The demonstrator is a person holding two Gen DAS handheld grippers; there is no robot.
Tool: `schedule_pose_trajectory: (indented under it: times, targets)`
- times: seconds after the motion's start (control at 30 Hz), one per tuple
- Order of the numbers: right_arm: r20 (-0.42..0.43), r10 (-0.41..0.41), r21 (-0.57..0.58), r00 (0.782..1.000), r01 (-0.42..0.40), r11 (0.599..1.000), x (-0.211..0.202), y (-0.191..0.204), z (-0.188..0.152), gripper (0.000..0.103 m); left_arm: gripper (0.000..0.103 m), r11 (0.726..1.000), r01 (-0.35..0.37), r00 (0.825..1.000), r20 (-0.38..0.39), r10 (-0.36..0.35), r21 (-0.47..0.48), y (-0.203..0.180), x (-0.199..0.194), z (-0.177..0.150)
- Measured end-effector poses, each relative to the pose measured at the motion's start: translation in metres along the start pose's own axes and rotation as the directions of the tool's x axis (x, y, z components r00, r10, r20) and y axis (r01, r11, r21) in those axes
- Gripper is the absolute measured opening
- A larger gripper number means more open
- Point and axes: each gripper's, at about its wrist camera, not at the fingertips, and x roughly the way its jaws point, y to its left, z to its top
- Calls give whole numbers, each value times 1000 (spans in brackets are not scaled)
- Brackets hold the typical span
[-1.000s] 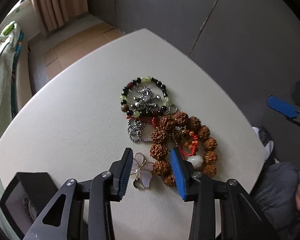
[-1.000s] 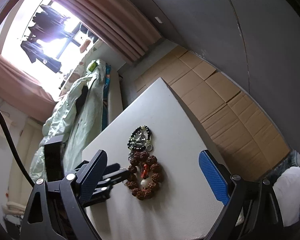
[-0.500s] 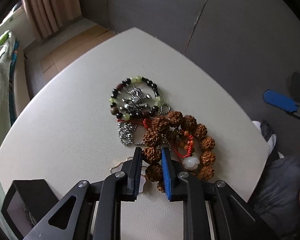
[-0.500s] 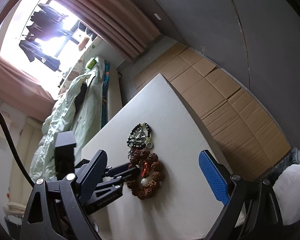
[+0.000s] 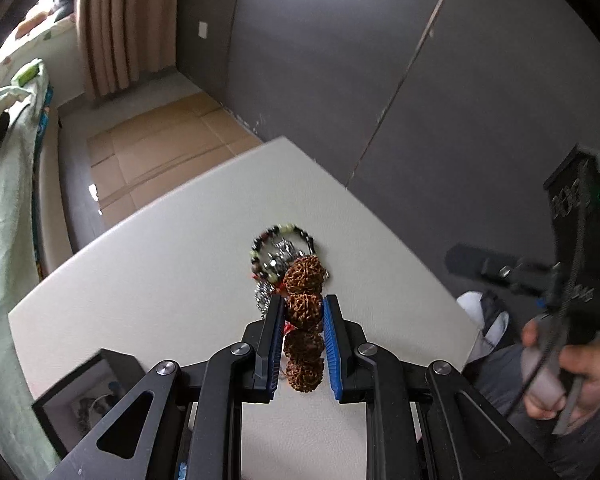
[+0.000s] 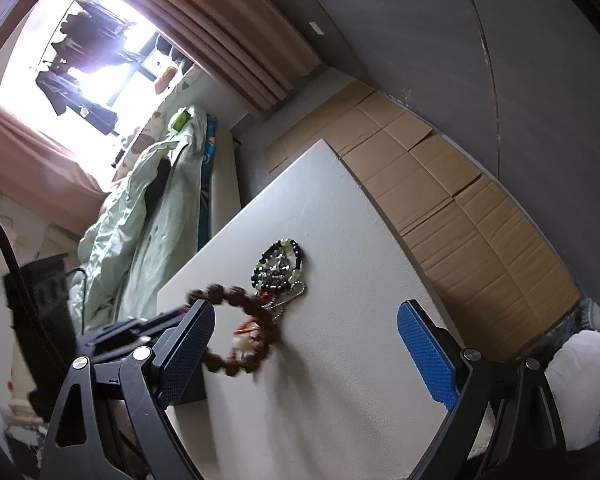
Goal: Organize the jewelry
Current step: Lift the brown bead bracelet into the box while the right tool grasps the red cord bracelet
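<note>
Gripping a string of large brown seed beads, the left gripper (image 5: pixel 303 314) has its blue-padded jaws closed on one bead of the seed-bead bracelet (image 5: pixel 303 312), which is lifted clear of the white bench (image 5: pixel 160 280) except possibly at its far end. From the right wrist view the bracelet (image 6: pixel 236 332) hangs as a blurred ring between the left gripper and the bench, with a red cord and a pale bead inside the loop.

Beyond it on the bench lies a small heap of jewelry: a dark beaded bracelet (image 5: pixel 284 240) with pale green beads, a tangle of silver chain (image 5: pixel 265 294) within and beside it, and a bit of red cord. The same heap shows in the right wrist view, the dark beaded bracelet (image 6: pixel 278 262) lying flat.

A black open box (image 5: pixel 82 392) sits at the near left corner of the bench; something pale and rounded lies inside, too dim to identify.

The right gripper (image 6: pixel 306 344) hovers over the near part of the bench with its jaws spread wide and nothing between them. Flattened cardboard (image 6: pixel 440 184) covers the floor past the bench, and a bed with pale green bedding (image 6: pixel 140 208) stands by the curtained window.
</note>
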Motion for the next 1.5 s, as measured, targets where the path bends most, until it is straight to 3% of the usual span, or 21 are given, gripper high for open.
schedule_pose_trajectory:
  times: [0.17,0.23,0.67,0.97,1.1,1.17,1.2,1.5]
  targets:
    - [-22,0,-14,1000,0,1000,7,4,-1,85,20,1000,15,999,43,-14,-20,13,-18,3]
    - [-37,-2,-21,999,1,1000,12,8,-1,77,20,1000,14,998,57,-13,-27,15,-25,0]
    - [-147,-42,-116,988,25,993,68,49,-12,60,20,995,11,993,121,2,-101,53,-55,-8]
    - [-243,-143,-206,960,93,974,113,78,-27,47,20,990,21,990,138,-2,-139,72,-64,-14]
    - [-261,-198,-219,945,142,965,124,79,-31,35,20,989,26,990,141,-6,-144,77,-66,-15]
    - [-260,-211,-223,942,154,963,124,78,-31,18,20,989,26,990,142,-6,-145,80,-67,-16]
    - [-280,-202,-204,939,147,968,127,74,-31,9,20,989,26,990,143,-5,-147,80,-67,-16]
    - [-206,-64,-153,977,32,988,91,78,-25,9,20,987,22,984,178,7,-161,82,-85,-18]
